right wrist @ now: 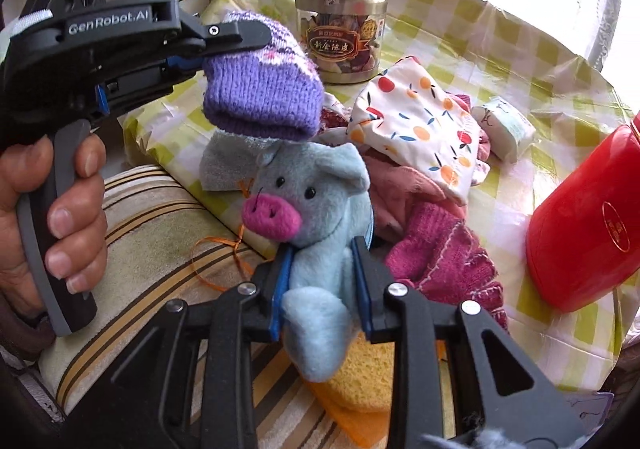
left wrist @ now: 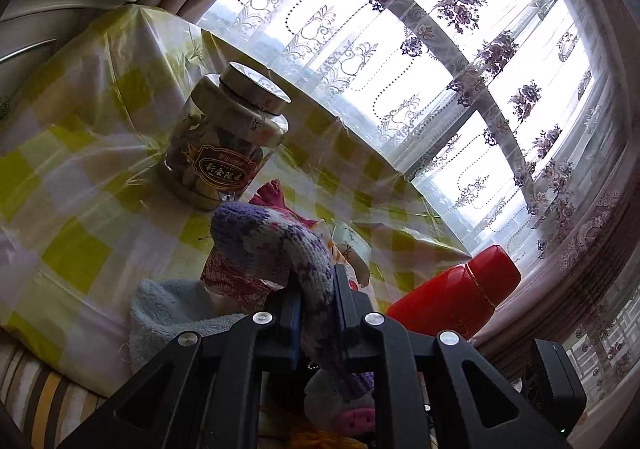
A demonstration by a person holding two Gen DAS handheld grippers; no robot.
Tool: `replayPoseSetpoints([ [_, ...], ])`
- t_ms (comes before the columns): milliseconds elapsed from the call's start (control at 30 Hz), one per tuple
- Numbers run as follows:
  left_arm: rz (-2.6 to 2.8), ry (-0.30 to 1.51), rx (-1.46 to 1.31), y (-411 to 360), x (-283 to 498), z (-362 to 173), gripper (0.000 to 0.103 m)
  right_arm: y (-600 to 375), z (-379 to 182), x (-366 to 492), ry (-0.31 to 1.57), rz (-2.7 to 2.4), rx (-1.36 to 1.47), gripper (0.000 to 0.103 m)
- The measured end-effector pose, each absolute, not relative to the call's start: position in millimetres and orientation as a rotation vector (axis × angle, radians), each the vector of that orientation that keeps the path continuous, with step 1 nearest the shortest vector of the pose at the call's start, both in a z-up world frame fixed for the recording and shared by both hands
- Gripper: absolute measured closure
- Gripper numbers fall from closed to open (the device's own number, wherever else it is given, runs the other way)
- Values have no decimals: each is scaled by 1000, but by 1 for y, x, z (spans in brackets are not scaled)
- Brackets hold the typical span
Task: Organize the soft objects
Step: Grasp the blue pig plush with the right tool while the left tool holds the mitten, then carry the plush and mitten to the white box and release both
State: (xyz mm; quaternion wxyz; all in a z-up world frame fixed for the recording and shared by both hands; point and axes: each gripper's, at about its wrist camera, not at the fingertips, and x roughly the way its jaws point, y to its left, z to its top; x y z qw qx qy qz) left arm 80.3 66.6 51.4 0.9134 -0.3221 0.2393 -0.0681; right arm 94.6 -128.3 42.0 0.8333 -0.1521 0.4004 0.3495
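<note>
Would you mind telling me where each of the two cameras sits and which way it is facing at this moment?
Left wrist: sits on the left gripper, tilted up across the table toward the curtained window; its own fingers clamp the purple knit sock.
Right wrist: sits on the right gripper, looking down over the checked tablecloth; its fingers clamp the blue plush pig, and the person's left hand shows.
Shared: the sock, glass jar and red flask.
</note>
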Motion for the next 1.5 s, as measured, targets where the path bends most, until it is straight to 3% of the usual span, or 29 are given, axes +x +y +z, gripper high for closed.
replayPoseSetpoints([
  [533, -235, 510, -582, 13, 65, 71, 89, -228, 65, 82, 822, 600, -102, 71],
  [1500, -741, 790, -355, -234, 55, 70, 89, -473, 42, 41, 876, 54, 123, 70],
])
